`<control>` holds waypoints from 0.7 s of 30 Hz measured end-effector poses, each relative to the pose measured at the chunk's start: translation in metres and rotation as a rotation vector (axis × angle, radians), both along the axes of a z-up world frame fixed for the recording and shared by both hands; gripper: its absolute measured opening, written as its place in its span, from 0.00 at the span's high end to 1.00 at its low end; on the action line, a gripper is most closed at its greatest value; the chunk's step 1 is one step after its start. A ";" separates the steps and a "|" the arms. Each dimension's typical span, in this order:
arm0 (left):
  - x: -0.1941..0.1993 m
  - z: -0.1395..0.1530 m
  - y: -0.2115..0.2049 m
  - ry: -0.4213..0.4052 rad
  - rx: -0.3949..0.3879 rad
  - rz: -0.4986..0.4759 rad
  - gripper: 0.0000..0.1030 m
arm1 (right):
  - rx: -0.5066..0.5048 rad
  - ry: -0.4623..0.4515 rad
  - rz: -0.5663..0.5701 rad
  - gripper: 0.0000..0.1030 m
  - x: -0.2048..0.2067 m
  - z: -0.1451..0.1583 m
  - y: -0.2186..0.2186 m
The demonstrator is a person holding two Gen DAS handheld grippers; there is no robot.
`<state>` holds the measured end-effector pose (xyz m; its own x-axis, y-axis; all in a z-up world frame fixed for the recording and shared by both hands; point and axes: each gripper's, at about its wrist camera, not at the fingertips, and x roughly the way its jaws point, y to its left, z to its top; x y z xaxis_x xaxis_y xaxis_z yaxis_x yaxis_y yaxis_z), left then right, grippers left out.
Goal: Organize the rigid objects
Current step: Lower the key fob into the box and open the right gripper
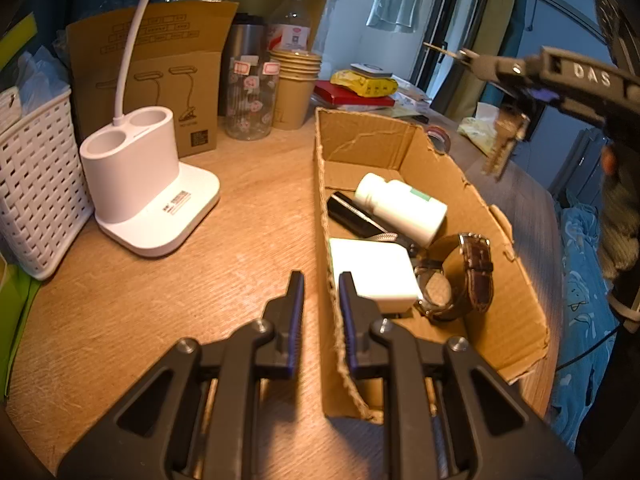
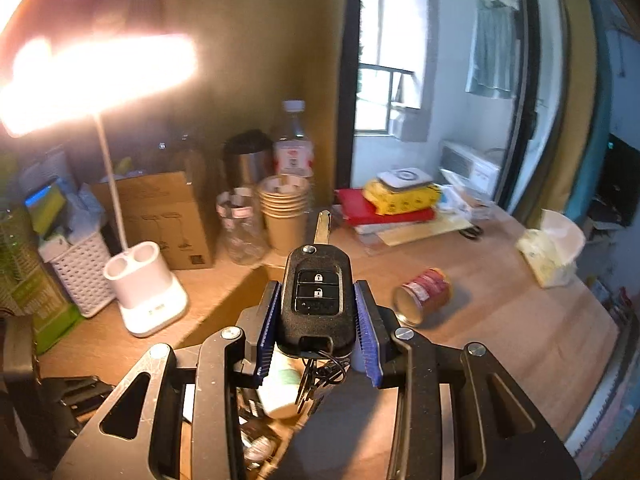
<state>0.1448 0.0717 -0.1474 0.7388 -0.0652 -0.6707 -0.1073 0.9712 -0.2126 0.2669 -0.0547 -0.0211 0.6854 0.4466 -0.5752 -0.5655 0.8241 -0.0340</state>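
Observation:
An open cardboard box (image 1: 496, 280) lies on the wooden table. Inside it are a white pill bottle (image 1: 400, 208), a white charger block (image 1: 372, 272), a brown-strap wristwatch (image 1: 460, 276) and a black stick-shaped item (image 1: 352, 216). My left gripper (image 1: 321, 282) straddles the box's near left wall, jaws nearly together and pinching it. My right gripper (image 2: 318, 286) is shut on a black car key fob (image 2: 318, 300) with its blade out, a key bunch dangling below. In the left wrist view the right gripper (image 1: 492, 68) hovers above the box's far right side with the keys (image 1: 504, 144) hanging.
A white lamp base (image 1: 140, 192) and a white basket (image 1: 36, 200) stand left of the box. Paper cups (image 1: 296, 88), a glass jar (image 1: 250, 96), bottles and a carton line the back. A red can (image 2: 424, 294) lies on its side; tissues (image 2: 552, 248) sit far right.

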 end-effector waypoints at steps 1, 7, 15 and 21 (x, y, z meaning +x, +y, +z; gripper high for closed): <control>0.000 0.000 0.000 0.000 0.000 0.000 0.82 | -0.004 0.005 0.013 0.63 0.002 -0.002 0.005; 0.000 0.000 -0.001 0.000 -0.001 0.000 0.82 | -0.006 0.087 0.091 0.63 0.013 -0.024 0.026; 0.000 0.000 0.000 0.000 0.000 0.000 0.82 | -0.073 0.174 0.130 0.63 0.027 -0.062 0.035; 0.000 0.000 0.000 0.000 0.000 0.000 0.82 | -0.122 0.161 0.111 0.63 0.043 -0.070 0.035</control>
<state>0.1446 0.0714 -0.1473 0.7389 -0.0646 -0.6707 -0.1078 0.9712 -0.2123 0.3095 -0.0201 -0.0915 0.5306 0.4346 -0.7277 -0.6588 0.7517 -0.0315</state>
